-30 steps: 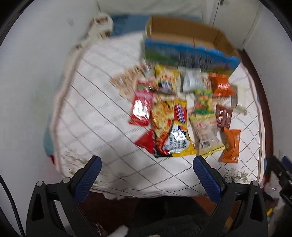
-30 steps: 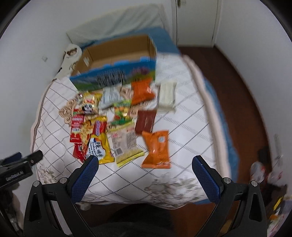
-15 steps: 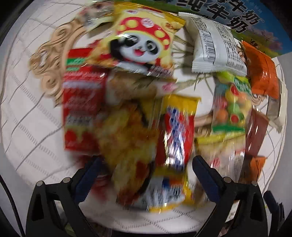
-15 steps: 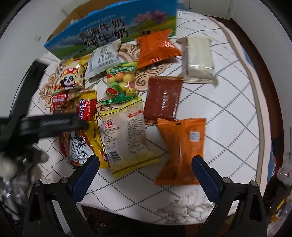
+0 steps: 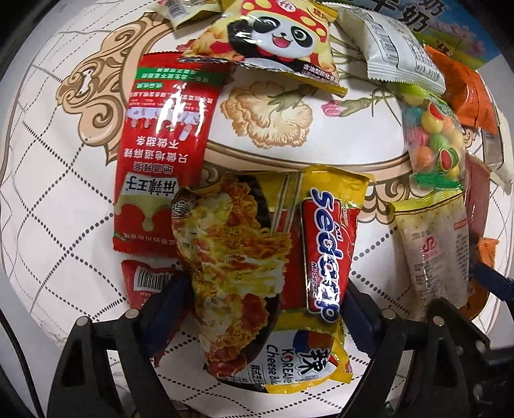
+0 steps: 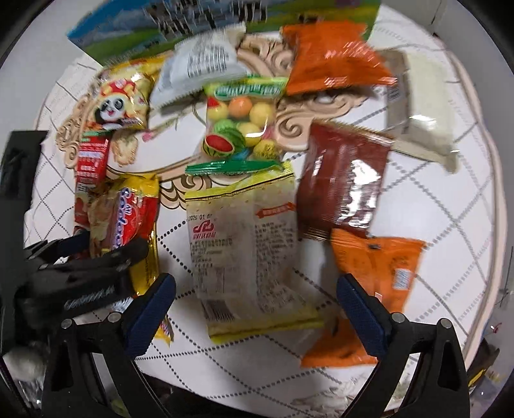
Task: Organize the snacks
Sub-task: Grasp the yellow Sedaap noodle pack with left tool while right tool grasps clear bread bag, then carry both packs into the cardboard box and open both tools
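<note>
Several snack packs lie on a white quilted table. My left gripper (image 5: 263,305) is open, low over the yellow Sedaap noodle pack (image 5: 289,257), with one finger on each side of it. A red sauce pack (image 5: 163,144) and a panda snack pack (image 5: 276,41) lie beyond. My right gripper (image 6: 253,305) is open, straddling a pale yellow-edged pack (image 6: 247,254). An orange pack (image 6: 376,279) lies beside its right finger, a brown pack (image 6: 343,186) and a fruit candy bag (image 6: 241,125) beyond. The left gripper (image 6: 80,270) shows at the left of the right wrist view.
A blue milk carton box (image 6: 225,19) stands at the back of the table; its edge (image 5: 449,29) also shows in the left wrist view. A white pack (image 6: 199,67), another orange pack (image 6: 331,54) and a cream pack (image 6: 420,106) lie near it. The table's front edge (image 6: 289,395) is close below.
Both grippers have moved forward and down toward the snacks. The left one has come down around the noodle pack, the right one around the pale pack. Both stay open.
</note>
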